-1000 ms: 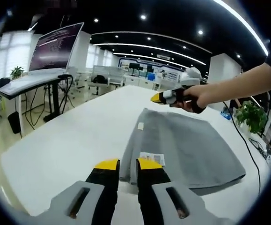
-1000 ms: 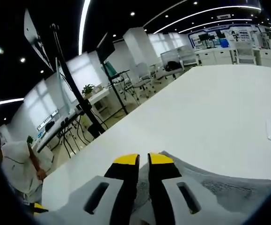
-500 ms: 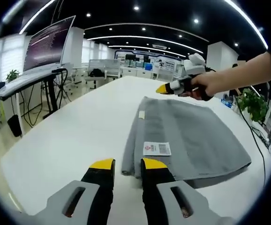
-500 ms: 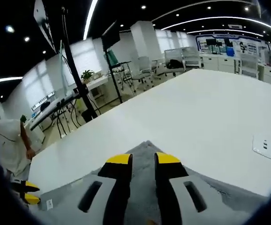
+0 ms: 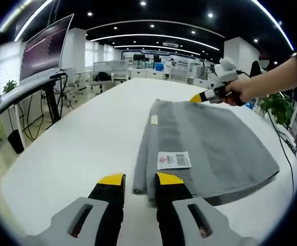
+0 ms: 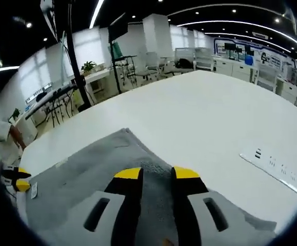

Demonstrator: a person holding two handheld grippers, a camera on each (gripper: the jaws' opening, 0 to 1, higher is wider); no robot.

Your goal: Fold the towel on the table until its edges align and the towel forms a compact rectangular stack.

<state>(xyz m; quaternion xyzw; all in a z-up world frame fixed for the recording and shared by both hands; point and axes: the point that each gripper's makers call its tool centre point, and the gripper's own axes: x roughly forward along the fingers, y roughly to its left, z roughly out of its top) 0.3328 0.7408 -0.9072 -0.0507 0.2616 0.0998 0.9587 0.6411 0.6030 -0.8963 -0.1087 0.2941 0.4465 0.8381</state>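
Brightly and evenly lit from long ceiling strip lights (image 5: 158, 37) and small round spots above the white table (image 5: 86, 138), with daylight from windows (image 6: 89, 51) beyond it. Soft glare off the table, faint shadow under the towel (image 5: 210, 138). Strongly bowed by fisheye toward the edges, slightly soft throughout.

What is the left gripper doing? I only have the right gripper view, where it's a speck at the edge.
Observer: The left gripper is open, just short of the towel's near corner, and grips nothing.
Operator: Is the towel folded over at all?
Observer: Yes. Layered edges show along its near side, and a printed barcode label faces up.
Operator: How does my right gripper look from outside?
Observer: A hand holds the right gripper at the towel's far corner. I cannot tell if it touches the towel.
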